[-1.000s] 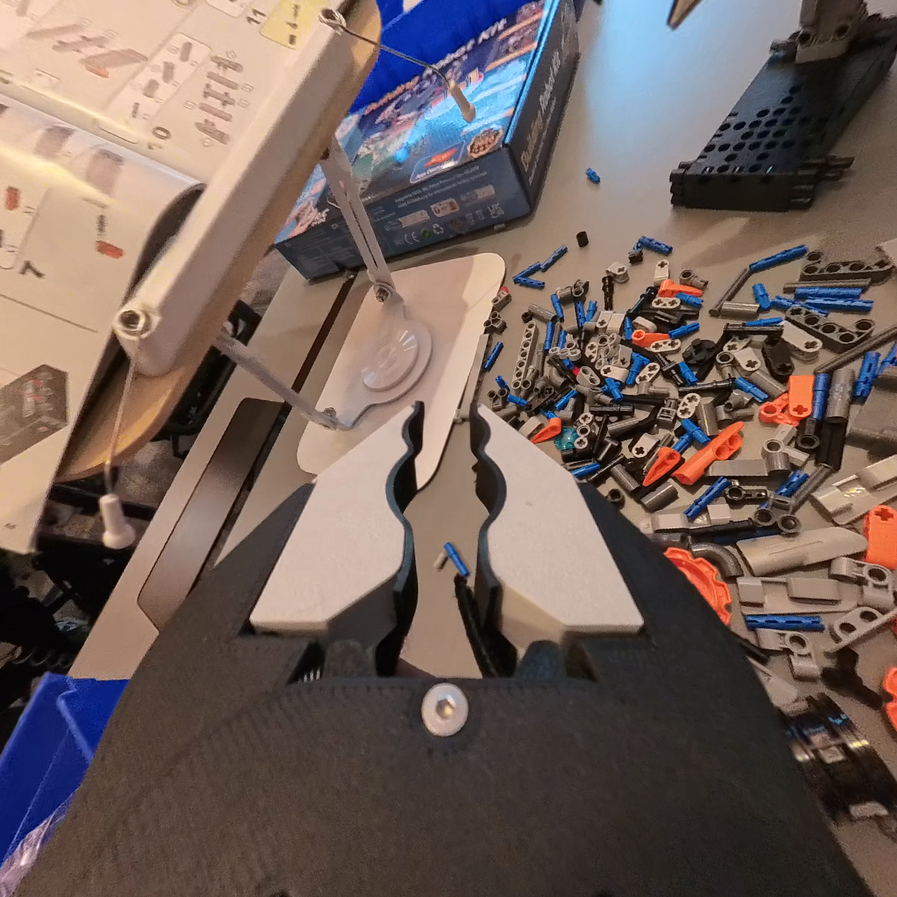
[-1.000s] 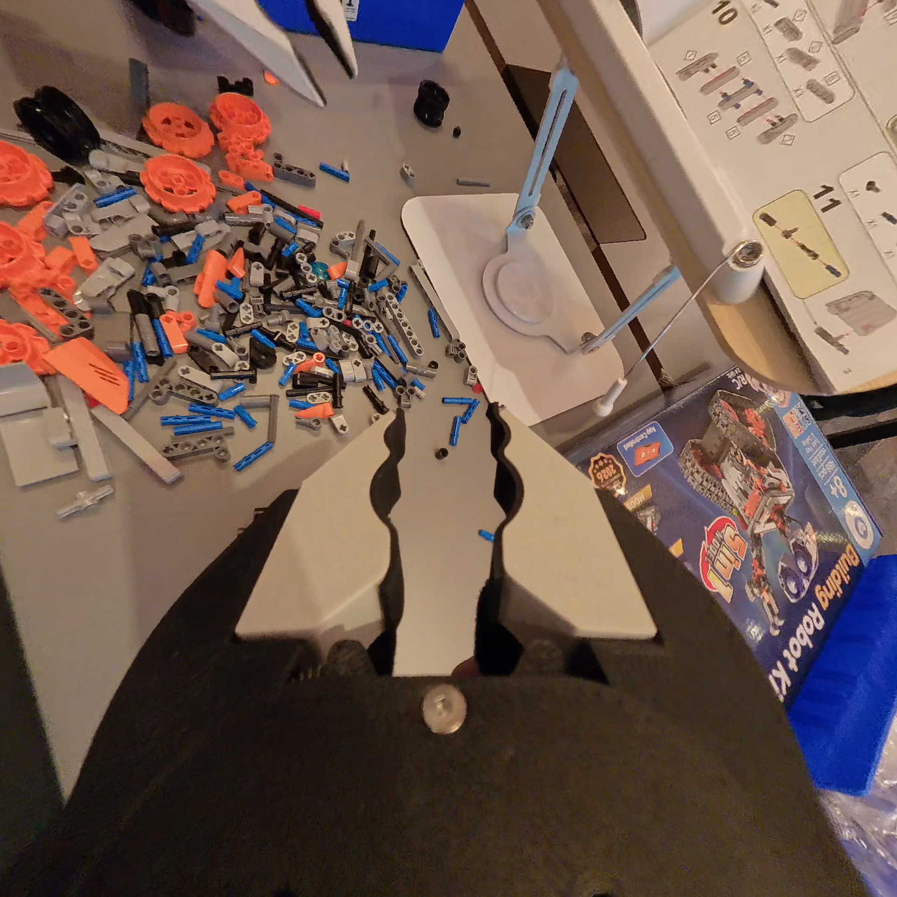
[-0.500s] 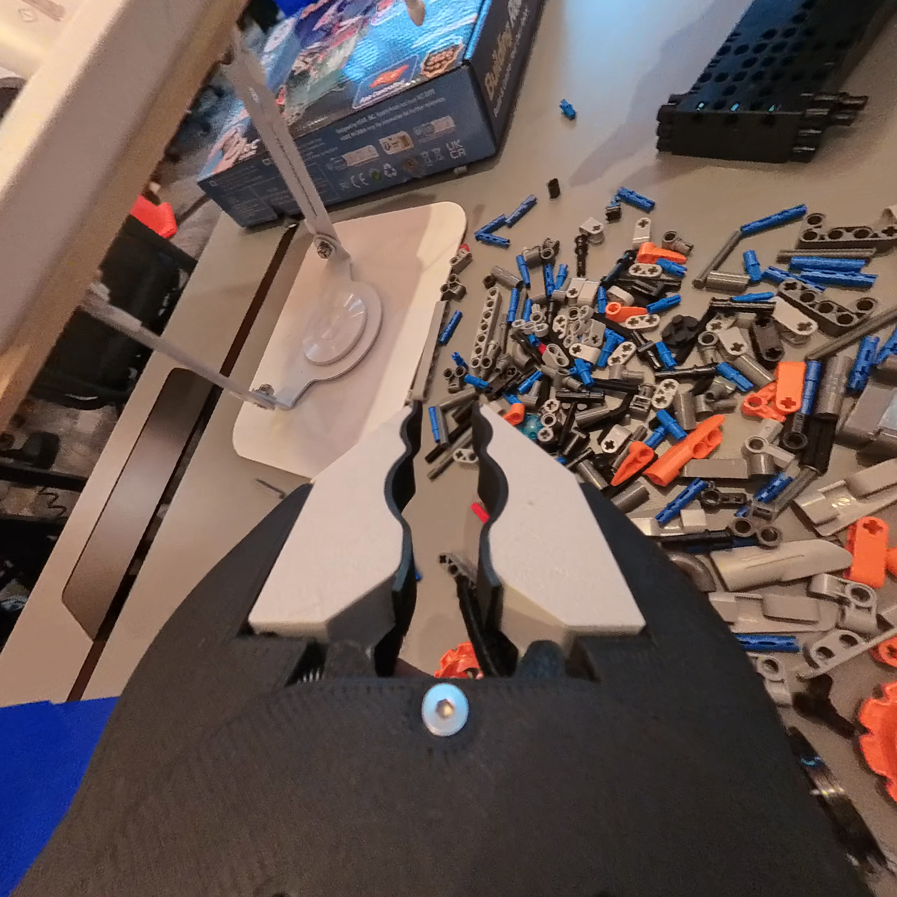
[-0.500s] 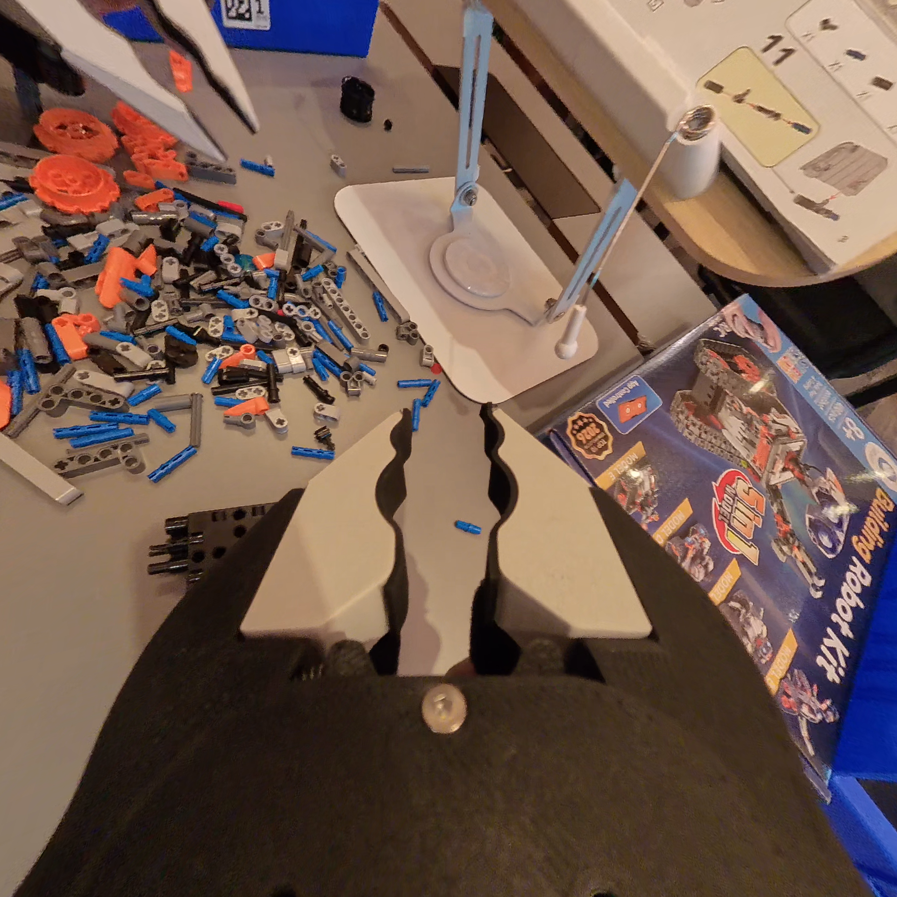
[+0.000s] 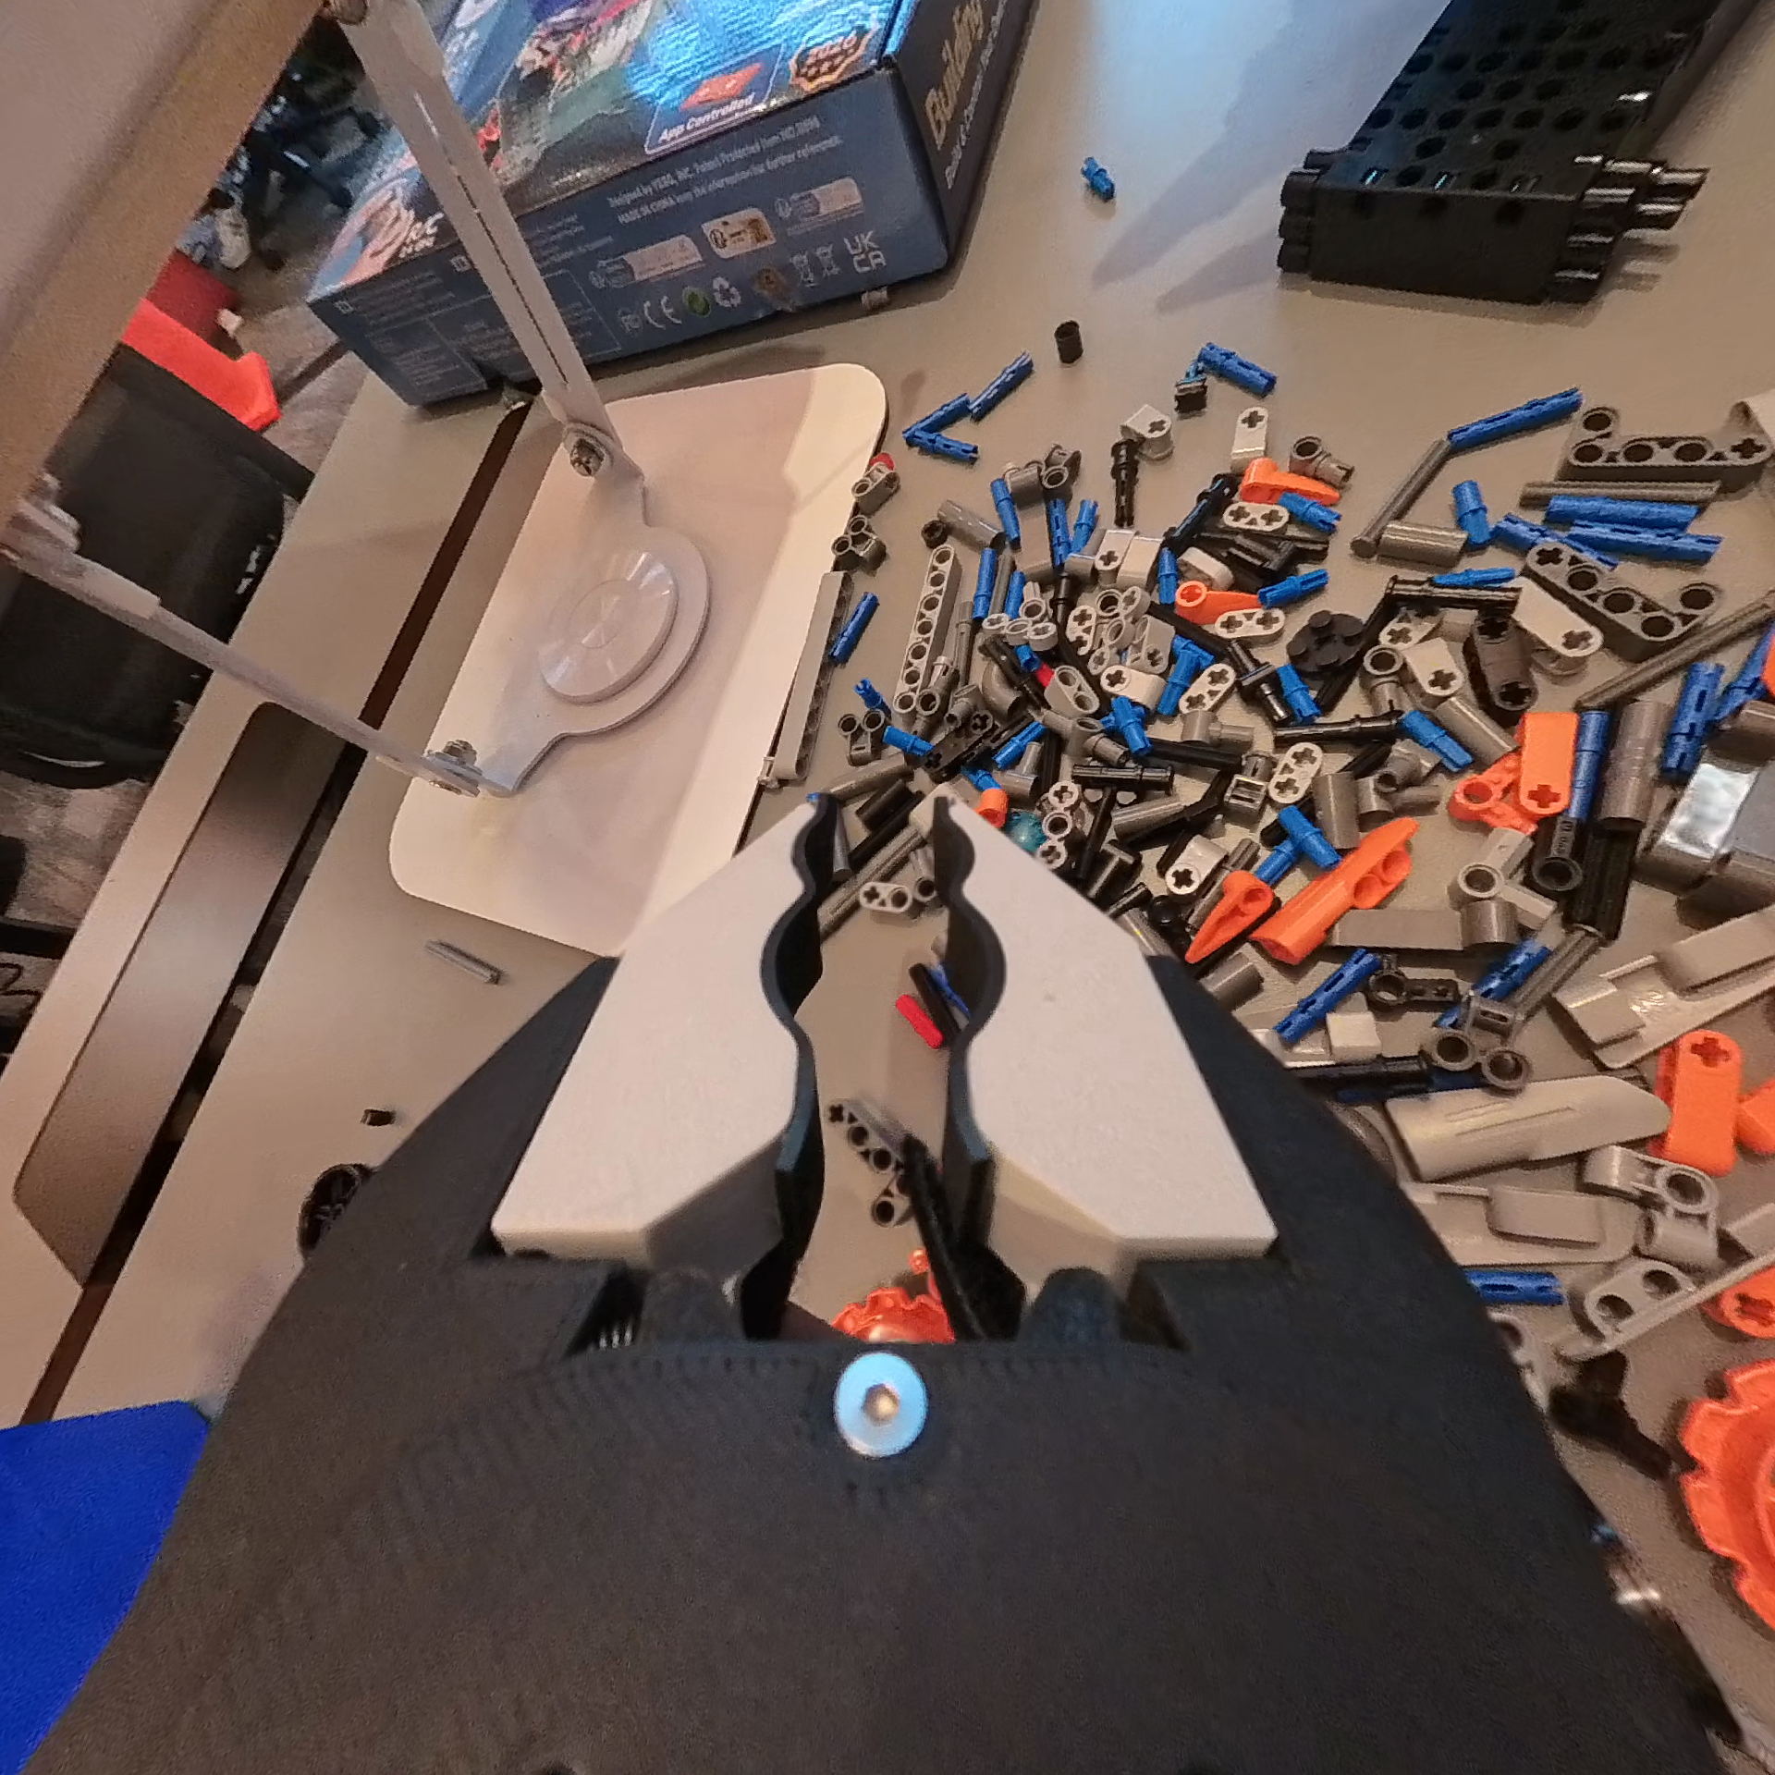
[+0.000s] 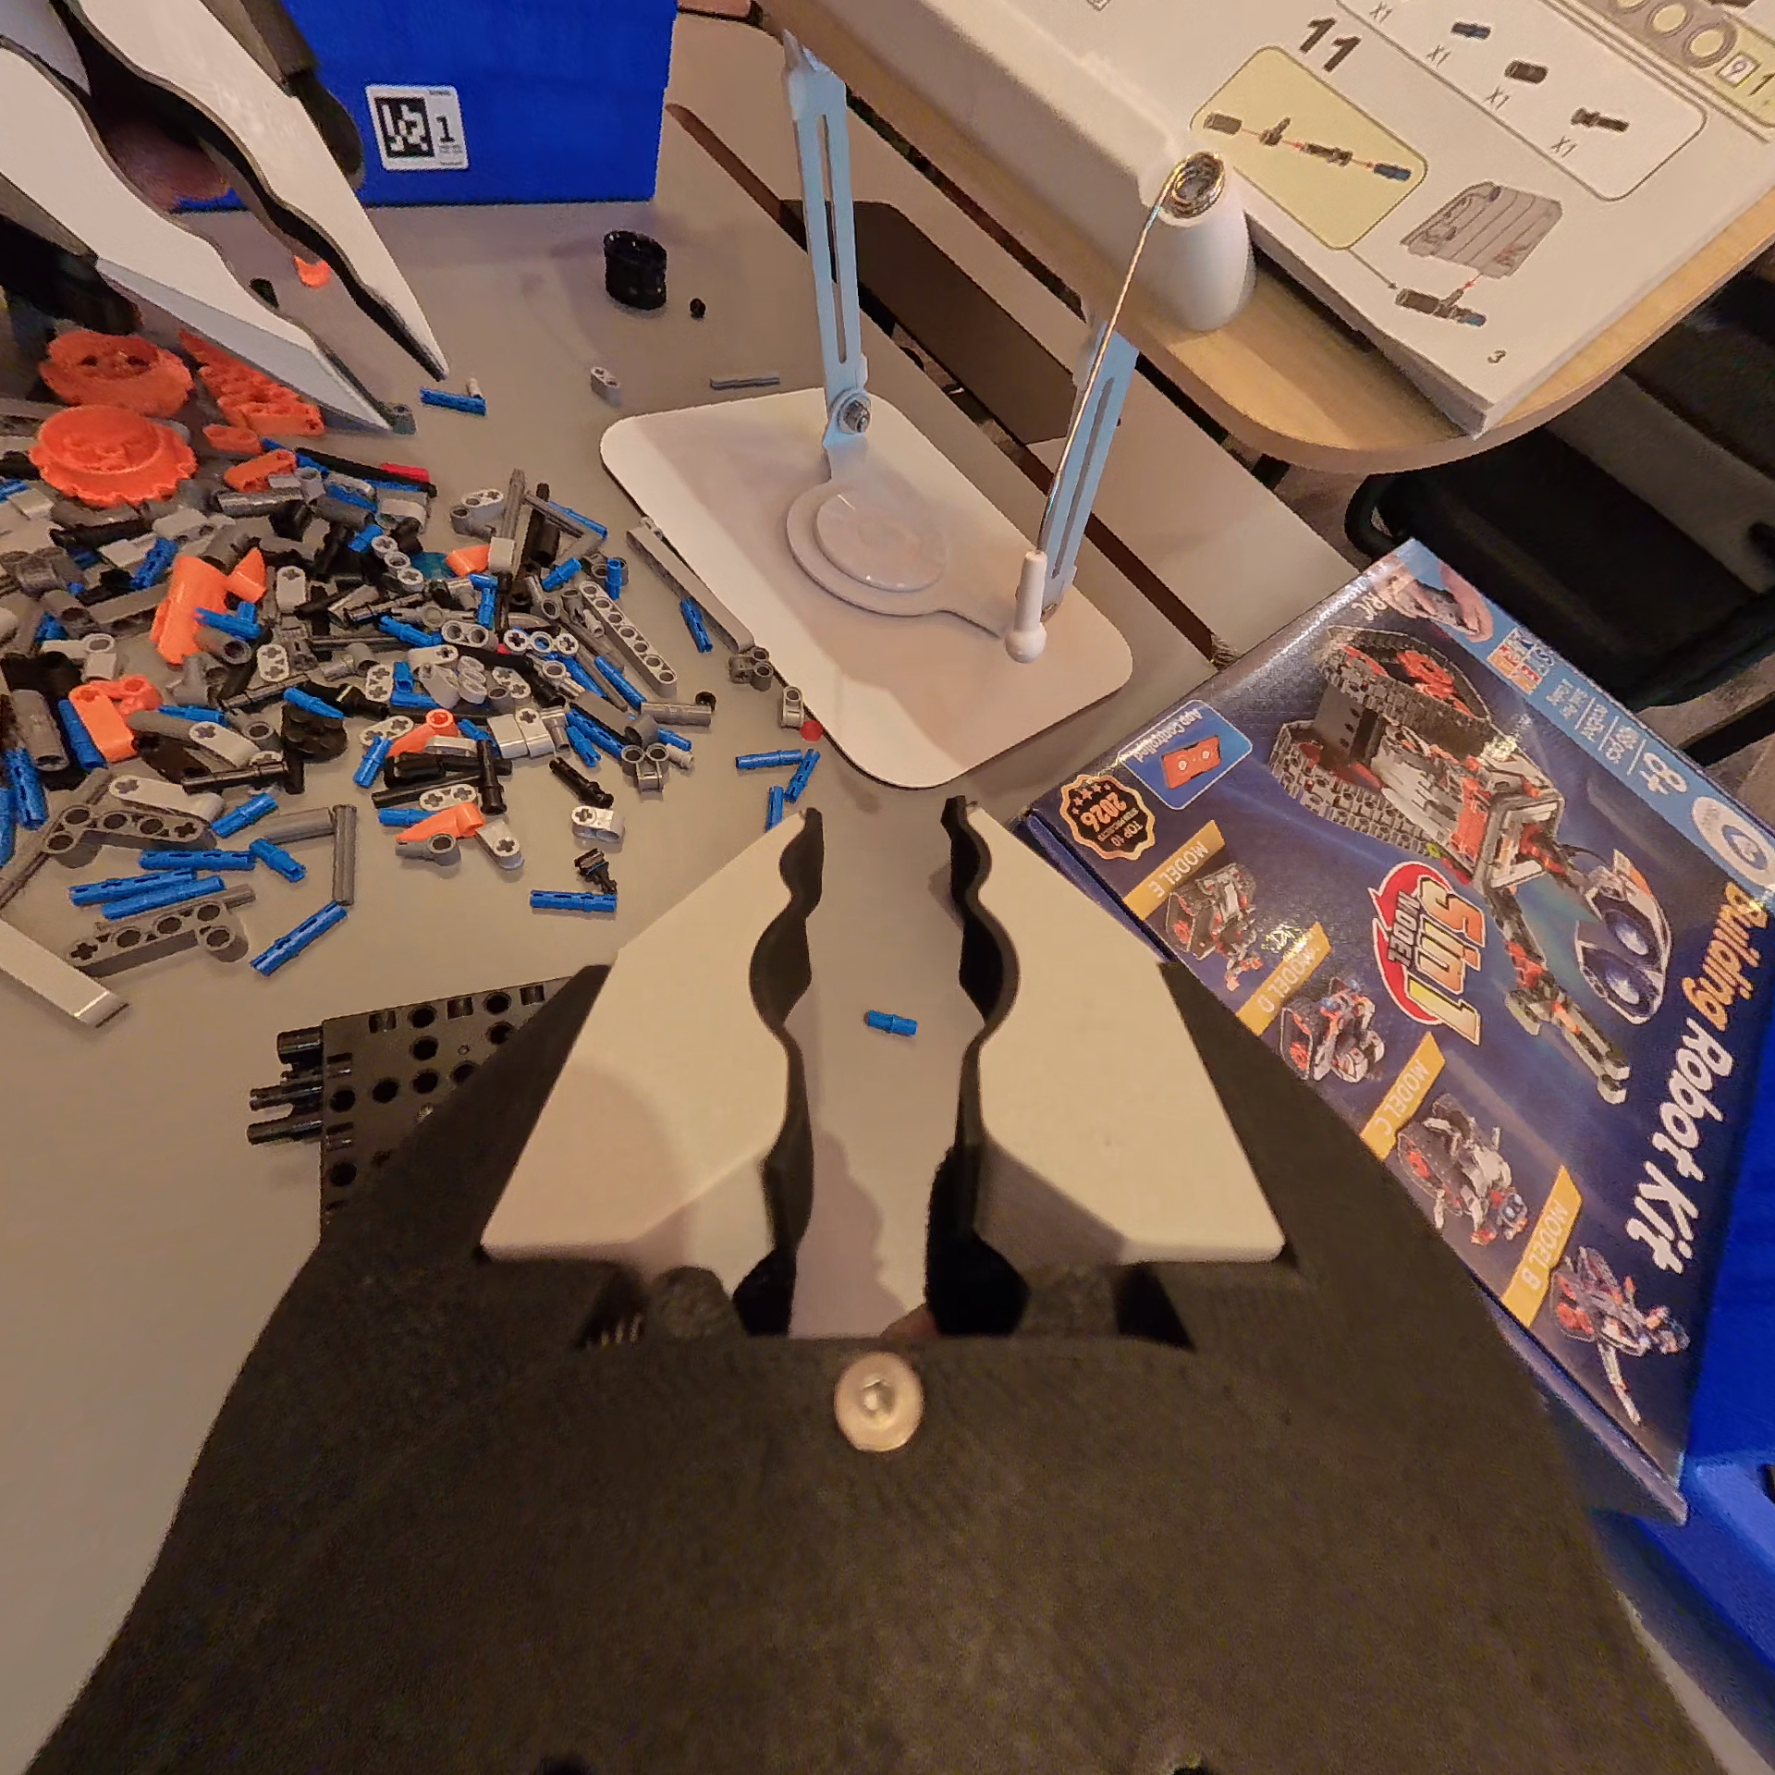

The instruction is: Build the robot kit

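The left gripper (image 5: 874, 816) is hovering low over the near fringe of the heap of building pieces (image 5: 1249, 692), its jaws standing a little apart with nothing pinched between them; a small red pin (image 5: 917, 1018) and a grey holed beam (image 5: 869, 1138) are lying on the table (image 5: 1153, 144) in the gap under its fingers. Just beside its tips, the white base plate (image 5: 768, 461) of a book stand is sitting toward the table's edge, and the blue kit box (image 5: 730, 192) is resting behind that.

The right gripper (image 6: 879, 816) is likewise hanging spread and empty above bare table, with one loose blue pin (image 6: 888, 1024) showing between its fingers. The black perforated block (image 6: 403, 1066) is lying just beside its left finger, the kit box touching the view at its right. The instruction booklet (image 6: 1498, 154) is propped on the stand above.
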Tool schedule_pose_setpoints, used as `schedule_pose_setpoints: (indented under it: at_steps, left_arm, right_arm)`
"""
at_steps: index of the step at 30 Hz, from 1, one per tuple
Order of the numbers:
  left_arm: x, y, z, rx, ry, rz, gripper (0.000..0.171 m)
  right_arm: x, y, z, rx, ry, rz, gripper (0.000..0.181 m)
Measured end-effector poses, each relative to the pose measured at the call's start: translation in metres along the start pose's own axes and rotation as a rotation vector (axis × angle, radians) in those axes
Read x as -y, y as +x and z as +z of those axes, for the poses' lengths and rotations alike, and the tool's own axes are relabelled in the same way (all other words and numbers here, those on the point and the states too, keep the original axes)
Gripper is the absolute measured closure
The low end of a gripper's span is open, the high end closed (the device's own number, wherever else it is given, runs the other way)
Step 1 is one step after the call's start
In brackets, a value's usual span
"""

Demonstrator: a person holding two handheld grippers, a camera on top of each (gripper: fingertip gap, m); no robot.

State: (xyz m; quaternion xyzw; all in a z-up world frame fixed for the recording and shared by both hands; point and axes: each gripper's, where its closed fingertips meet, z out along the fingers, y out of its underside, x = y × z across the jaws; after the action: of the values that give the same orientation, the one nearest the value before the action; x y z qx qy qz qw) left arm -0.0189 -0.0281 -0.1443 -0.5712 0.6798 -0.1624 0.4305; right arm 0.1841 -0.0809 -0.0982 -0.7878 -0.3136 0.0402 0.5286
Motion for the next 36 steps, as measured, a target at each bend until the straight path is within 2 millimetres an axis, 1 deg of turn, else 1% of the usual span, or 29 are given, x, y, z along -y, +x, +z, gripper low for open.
schedule_pose_setpoints:
  at_steps: [6, 14, 15, 17, 18, 20, 22, 24, 26, 28, 30, 32, 34, 36]
  left_arm:
    - [0.000, 0.001, 0.001, -0.008, 0.000, -0.006, 0.154]
    - [-0.004, -0.005, -0.003, 0.004, -0.018, -0.035, 0.155]
    - [-0.003, -0.007, -0.005, 0.013, -0.013, -0.038, 0.157]
    - [0.006, -0.007, -0.014, -0.010, 0.031, -0.041, 0.157]
    - [0.011, -0.009, -0.019, -0.009, 0.056, -0.054, 0.160]
    - [0.019, -0.016, -0.028, 0.023, 0.094, -0.059, 0.164]
    - [0.024, -0.019, -0.034, 0.037, 0.113, -0.061, 0.164]
    - [0.024, -0.019, -0.035, 0.032, 0.113, -0.062, 0.161]
    - [0.022, -0.017, -0.034, 0.030, 0.100, -0.053, 0.159]
    - [0.021, -0.017, -0.033, 0.034, 0.086, -0.043, 0.158]
    - [0.022, -0.016, -0.032, 0.029, 0.090, -0.046, 0.157]
    - [0.021, -0.017, -0.032, 0.027, 0.087, -0.049, 0.157]
    - [0.021, -0.017, -0.032, 0.024, 0.088, -0.054, 0.156]
    - [0.019, -0.020, -0.033, 0.031, 0.084, -0.061, 0.155]
  right_arm:
    - [-0.001, -0.002, -0.001, 0.026, 0.002, 0.005, 0.155]
    - [-0.005, -0.011, 0.000, 0.082, -0.017, 0.003, 0.153]
    - [-0.006, -0.012, 0.001, 0.082, -0.025, 0.000, 0.153]
    - [-0.007, -0.013, 0.001, 0.080, -0.029, -0.014, 0.154]
    - [-0.006, -0.014, 0.001, 0.086, -0.027, -0.017, 0.156]
    - [-0.008, -0.018, -0.001, 0.113, -0.045, -0.022, 0.153]
    - [-0.013, -0.030, -0.006, 0.183, -0.076, -0.030, 0.149]
    - [-0.021, -0.047, -0.013, 0.274, -0.132, -0.051, 0.139]
    - [-0.027, -0.054, -0.022, 0.305, -0.184, -0.043, 0.130]
    - [-0.022, -0.061, -0.031, 0.326, -0.172, -0.039, 0.122]
    - [-0.014, -0.071, -0.039, 0.363, -0.133, -0.017, 0.121]
    - [-0.010, -0.070, -0.042, 0.349, -0.111, 0.010, 0.119]
    - [-0.004, -0.060, -0.047, 0.284, -0.089, 0.050, 0.120]
    - [0.004, -0.067, -0.060, 0.297, -0.075, 0.067, 0.117]
